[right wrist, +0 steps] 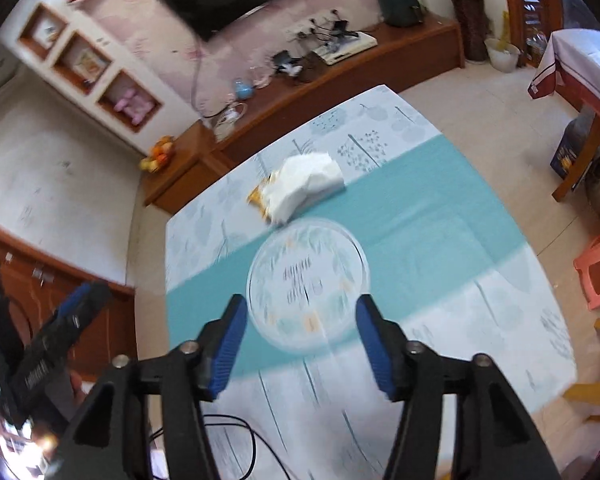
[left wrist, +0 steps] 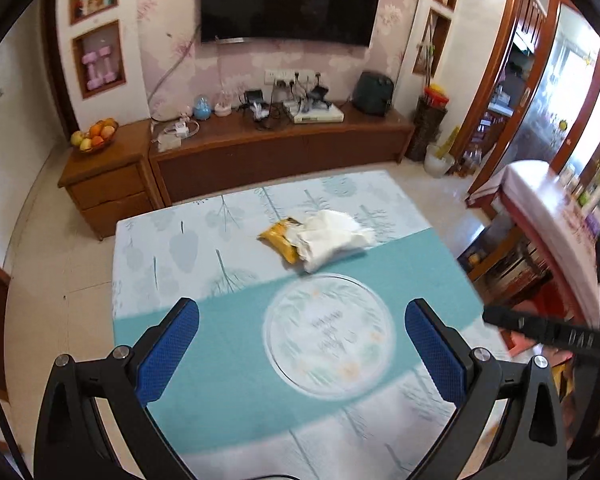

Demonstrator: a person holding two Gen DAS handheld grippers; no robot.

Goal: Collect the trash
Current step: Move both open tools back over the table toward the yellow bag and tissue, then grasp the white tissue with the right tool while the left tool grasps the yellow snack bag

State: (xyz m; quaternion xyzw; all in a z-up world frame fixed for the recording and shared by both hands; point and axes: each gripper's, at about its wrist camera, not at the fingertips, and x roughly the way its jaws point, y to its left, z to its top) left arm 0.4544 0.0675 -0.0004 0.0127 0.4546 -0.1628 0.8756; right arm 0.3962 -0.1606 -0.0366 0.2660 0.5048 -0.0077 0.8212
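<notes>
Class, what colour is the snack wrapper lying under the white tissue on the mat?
Yellow-orange wrapper, clearest in the left wrist view.

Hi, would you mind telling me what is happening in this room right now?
A person holds a two-finger gripper in each hand above a teal and white floor mat in a living room, collecting trash. The left gripper and the right gripper both stand open and empty. The trash, a crumpled white bag lying partly over a yellow snack wrapper, sits on the mat ahead of both grippers, untouched so far.
</notes>
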